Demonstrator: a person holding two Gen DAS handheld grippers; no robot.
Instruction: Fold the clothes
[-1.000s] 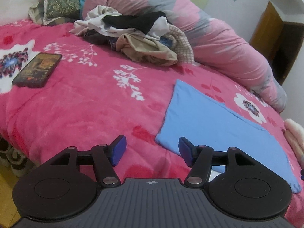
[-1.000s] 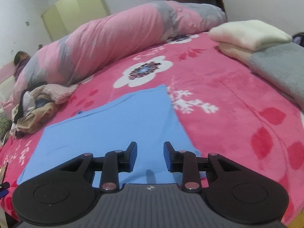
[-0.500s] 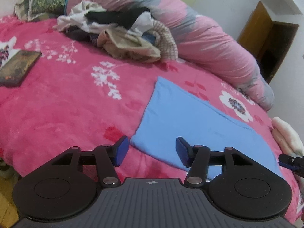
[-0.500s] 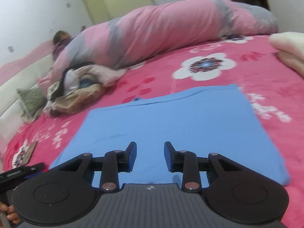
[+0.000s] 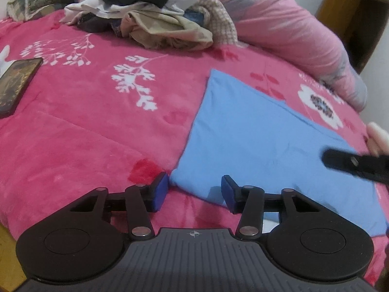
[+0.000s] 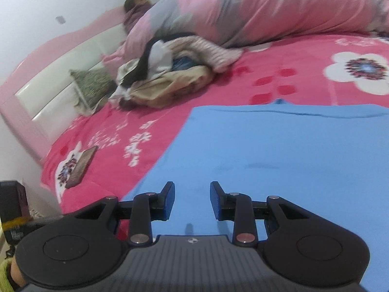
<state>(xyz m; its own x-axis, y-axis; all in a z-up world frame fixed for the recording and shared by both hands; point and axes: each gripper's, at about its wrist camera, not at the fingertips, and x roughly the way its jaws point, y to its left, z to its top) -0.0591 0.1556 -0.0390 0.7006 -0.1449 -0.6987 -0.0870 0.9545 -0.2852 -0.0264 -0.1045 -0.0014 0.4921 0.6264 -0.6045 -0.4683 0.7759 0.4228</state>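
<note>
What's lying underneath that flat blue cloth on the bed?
The blue cloth lies flat on the pink flowered blanket, which shows all round its edges. Whatever part of the blanket's pattern sits beneath it is covered; no lump suggests anything else under there.

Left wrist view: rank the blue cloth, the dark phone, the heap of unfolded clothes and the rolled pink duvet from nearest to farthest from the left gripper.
From the left gripper:
1. Blue cloth, corner right at the fingertips.
2. Dark phone, far left edge.
3. Heap of unfolded clothes, top centre.
4. Rolled pink duvet, behind the heap, upper right.

Dark phone (image 5: 17,82) on pink floral blanket (image 5: 85,126), green cushion (image 6: 93,85)
</note>
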